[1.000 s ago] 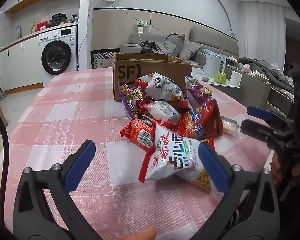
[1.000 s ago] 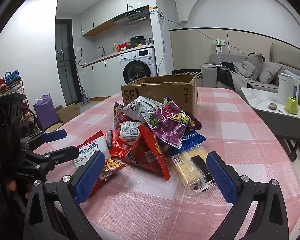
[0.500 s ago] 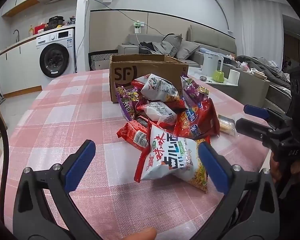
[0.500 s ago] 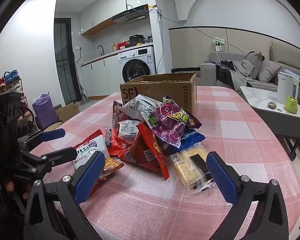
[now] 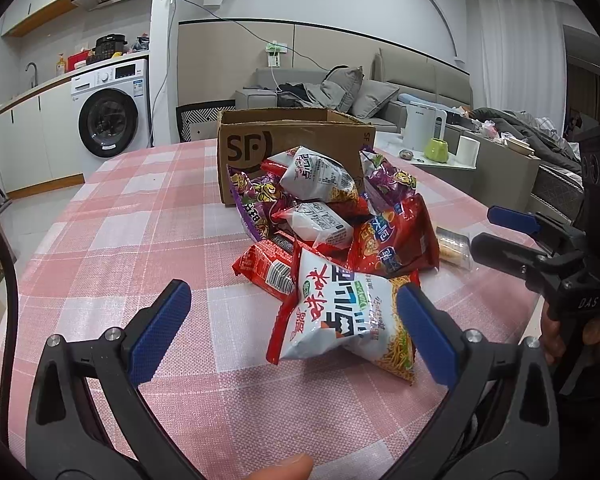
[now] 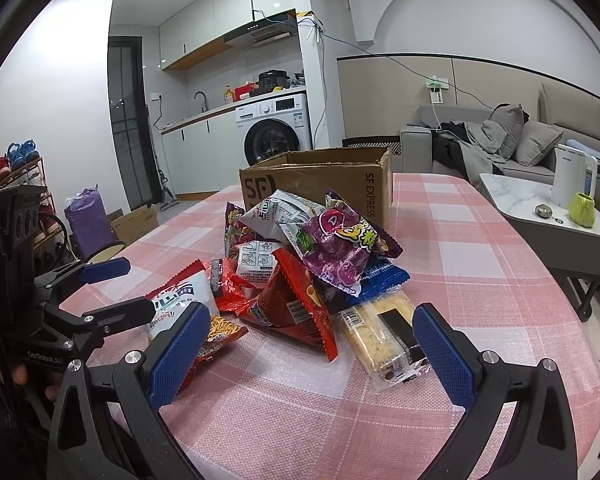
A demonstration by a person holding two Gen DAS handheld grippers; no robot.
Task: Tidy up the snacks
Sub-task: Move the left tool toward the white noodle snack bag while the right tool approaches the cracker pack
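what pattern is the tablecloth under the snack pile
Pink and white checks on the tablecloth, clearest in the right wrist view.

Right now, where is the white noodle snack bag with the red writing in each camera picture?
Left wrist view: the white noodle bag lies low, centre-right, nearest the camera.
Right wrist view: the same bag is lower left, partly hidden.
Shared landmark: the cardboard box behind the pile.

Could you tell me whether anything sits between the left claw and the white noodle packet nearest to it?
Nothing visible does: the left claw is open, and the noodle packet lies right ahead at the front of the pile.
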